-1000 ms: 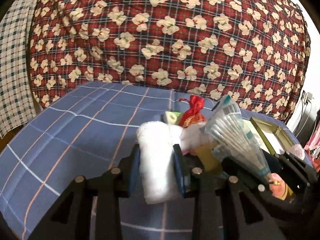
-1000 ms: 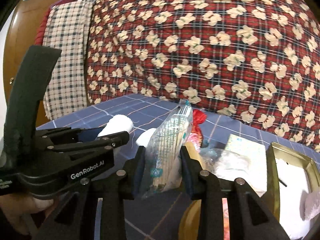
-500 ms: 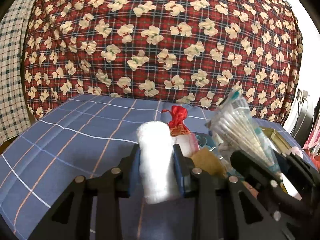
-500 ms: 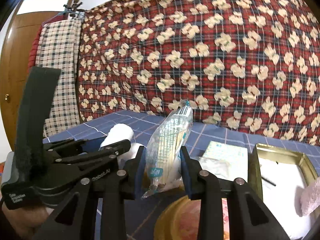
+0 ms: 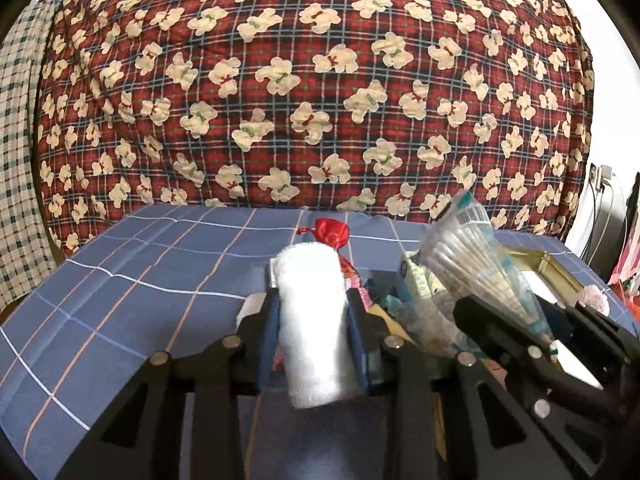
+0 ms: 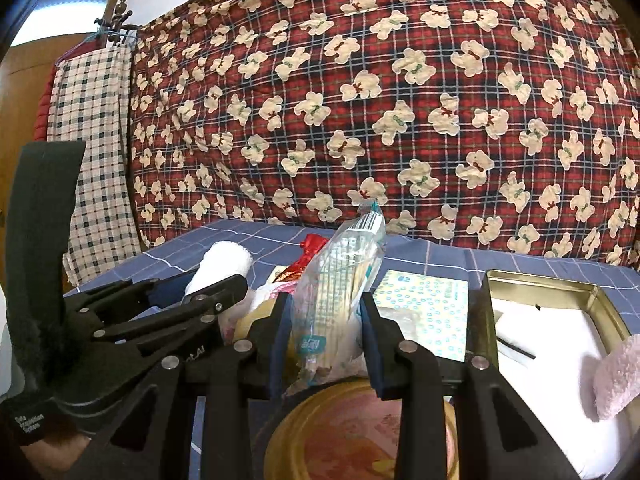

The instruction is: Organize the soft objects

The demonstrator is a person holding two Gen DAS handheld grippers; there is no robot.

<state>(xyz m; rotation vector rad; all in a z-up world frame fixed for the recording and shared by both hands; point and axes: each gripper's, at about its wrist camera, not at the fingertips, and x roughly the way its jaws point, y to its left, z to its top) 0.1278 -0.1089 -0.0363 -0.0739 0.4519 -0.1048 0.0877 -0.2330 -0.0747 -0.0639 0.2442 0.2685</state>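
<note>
Blue checked bench (image 5: 152,264) remains cluttered; left gripper (image 5: 312,320) clamps a white towel roll (image 5: 312,304), right gripper (image 6: 326,320) a swab packet (image 6: 340,276), neither yet placed.

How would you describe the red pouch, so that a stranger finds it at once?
Start at the blue checked cloth below the teddy-bear quilt. Just behind the white rolled towel stands the red pouch: the only shiny red thing, tied at the neck.

Showing on the worktop (image 5: 132,272): one rolled white towel (image 5: 312,320), one clear swab packet (image 6: 340,284), one red pouch (image 5: 332,232), one gold tin (image 6: 552,284), two tongs.
</note>
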